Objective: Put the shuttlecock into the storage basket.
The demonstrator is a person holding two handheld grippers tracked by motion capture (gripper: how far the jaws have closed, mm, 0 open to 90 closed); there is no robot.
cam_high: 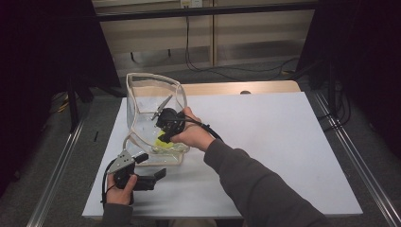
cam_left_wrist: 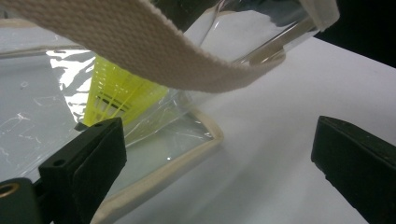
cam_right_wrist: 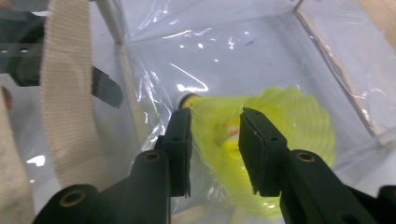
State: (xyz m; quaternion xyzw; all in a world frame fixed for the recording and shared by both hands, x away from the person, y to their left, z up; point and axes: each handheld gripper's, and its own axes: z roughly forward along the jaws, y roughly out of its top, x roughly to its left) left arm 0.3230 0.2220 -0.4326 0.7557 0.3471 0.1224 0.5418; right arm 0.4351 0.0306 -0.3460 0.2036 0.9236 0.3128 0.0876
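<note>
A clear plastic bag with cream webbing trim stands on the white table. Inside it, near the bottom, is a yellow shuttlecock. My right gripper reaches down into the bag. Its jaws are a little apart, and the blurred shuttlecock shows between and behind them, cork to the upper left. I cannot tell whether the pads touch it. My left gripper is open at the bag's near corner, holding nothing. In its view the shuttlecock shows through the plastic under the webbing strap.
The bag's cream bottom edge lies flat on the table just ahead of the left jaw. A wooden board lies along the table's far edge. Metal rails run down both sides.
</note>
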